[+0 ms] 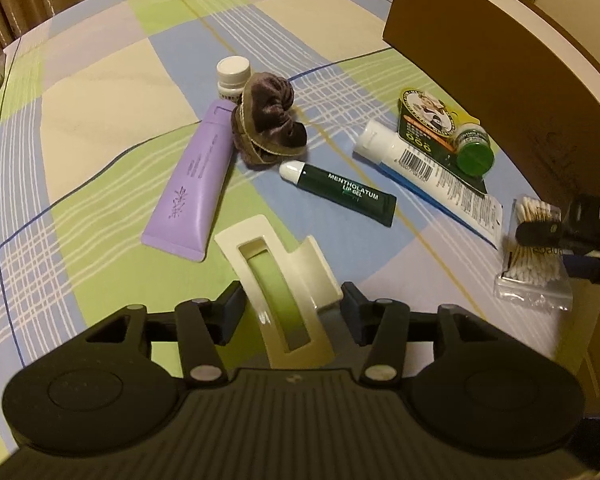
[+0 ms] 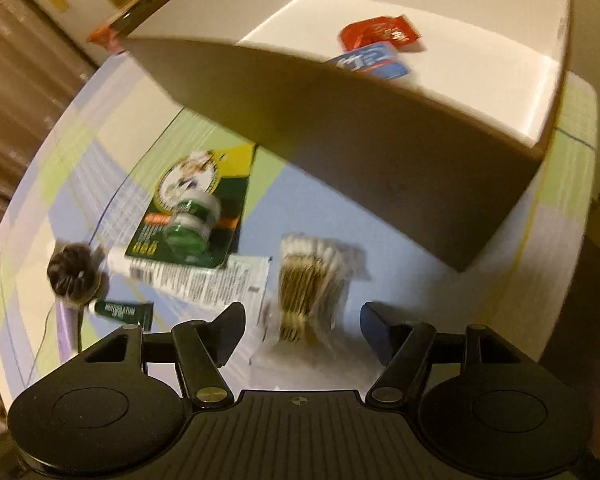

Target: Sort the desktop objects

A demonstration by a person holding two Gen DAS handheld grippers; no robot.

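The left gripper pinches a cream, curved plastic hair claw clip with a rectangular slot. The right gripper is spread around a clear bag of wooden-stemmed cotton swabs.

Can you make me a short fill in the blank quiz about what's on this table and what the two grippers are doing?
1. The left gripper has its fingers on either side of a cream-coloured hair ____.
2. The right gripper is open over a clear bag of cotton ____.
3. The lip gel tube lying on the tablecloth is dark ____.
4. Red and blue packets lie inside the ____.

Missing words: clip; swabs; green; box
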